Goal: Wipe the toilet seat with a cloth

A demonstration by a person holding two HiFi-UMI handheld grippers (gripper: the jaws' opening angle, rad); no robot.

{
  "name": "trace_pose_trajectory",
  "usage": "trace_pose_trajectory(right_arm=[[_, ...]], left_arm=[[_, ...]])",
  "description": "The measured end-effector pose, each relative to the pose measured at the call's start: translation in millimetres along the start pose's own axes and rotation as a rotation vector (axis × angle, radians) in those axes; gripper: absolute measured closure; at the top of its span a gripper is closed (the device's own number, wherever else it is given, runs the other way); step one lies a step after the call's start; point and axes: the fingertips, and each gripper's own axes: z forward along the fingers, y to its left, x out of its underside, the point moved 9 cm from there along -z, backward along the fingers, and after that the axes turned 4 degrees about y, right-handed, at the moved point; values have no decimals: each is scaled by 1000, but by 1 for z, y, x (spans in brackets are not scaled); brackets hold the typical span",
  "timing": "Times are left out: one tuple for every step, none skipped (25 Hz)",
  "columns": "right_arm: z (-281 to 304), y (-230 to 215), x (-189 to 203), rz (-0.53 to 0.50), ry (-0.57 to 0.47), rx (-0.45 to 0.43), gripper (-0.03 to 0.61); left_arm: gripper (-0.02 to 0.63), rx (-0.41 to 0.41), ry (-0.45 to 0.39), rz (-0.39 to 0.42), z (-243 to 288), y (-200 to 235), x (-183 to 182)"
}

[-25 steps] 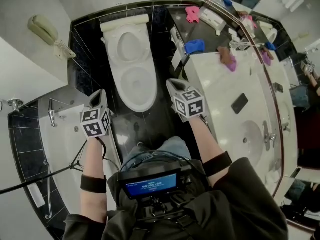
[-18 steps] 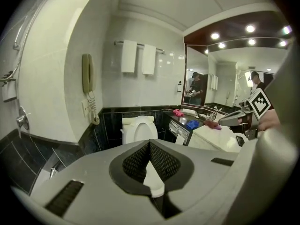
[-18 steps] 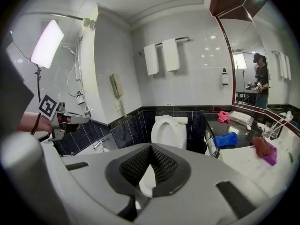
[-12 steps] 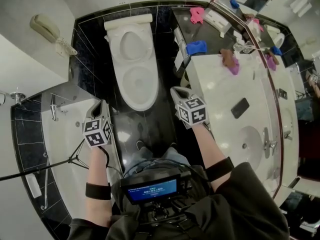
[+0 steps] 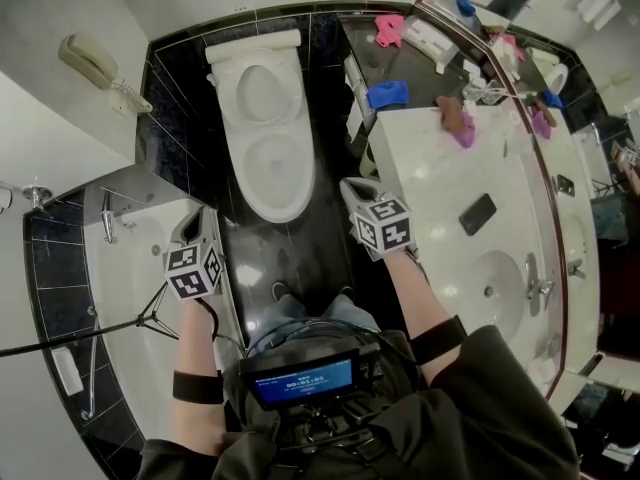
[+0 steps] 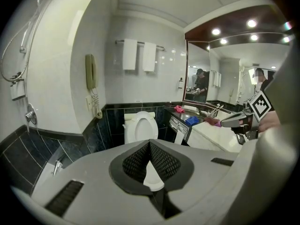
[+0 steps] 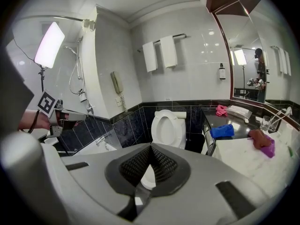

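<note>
The white toilet (image 5: 268,158) stands against the black tiled wall with its lid up and its seat (image 5: 277,176) down. A blue cloth (image 5: 388,93) lies on the dark shelf to its right, with a pink cloth (image 5: 388,28) further back and a brown and purple cloth (image 5: 455,118) on the white counter. My left gripper (image 5: 193,220) is shut and empty, short of the toilet on its left. My right gripper (image 5: 352,188) is shut and empty too, beside the counter's corner. In both gripper views the toilet (image 6: 139,124) (image 7: 169,124) shows straight beyond the closed jaws.
A bathtub (image 5: 125,298) with a light stand (image 5: 100,333) lies at my left. A wall phone (image 5: 92,60) hangs above it. The white counter (image 5: 450,183) with a sink (image 5: 505,268) and a black phone (image 5: 478,213) runs along my right. Black floor (image 5: 285,253) lies between me and the toilet.
Both grippers have drawn back a little from the toilet toward my body and sunk slightly. Both stay shut and empty.
</note>
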Motion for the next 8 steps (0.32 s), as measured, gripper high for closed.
trace_pose_trajectory(right_arm=[[0,-1,1,-1,0,1,572],[0,-1,2,-2,0,0,572],[-1,0,3,-2,-1,-1,572],[-1,0,4,-3,-1,-2,572],[-2,1,4,-3,-1,-3,572],[-2,3,4,-3,0,-4,572],[-3,5,3,-4,0,-5,572],[-4,6,3,-4,1,-6,572]], left_arm=[[614,-1,1,-2,-1,0,1],[614,-1,2,-5,-2,-1,2],[614,0,2,-8,-2,-1,3],[614,0,3,-10,-3,-1,4],[614,0,4,-11,-4,-1,5],[614,0,4,-11,-5,-1,6],[614,0,5,-11,-6,-1,7],[614,0,6,-10,-7,-1,8]])
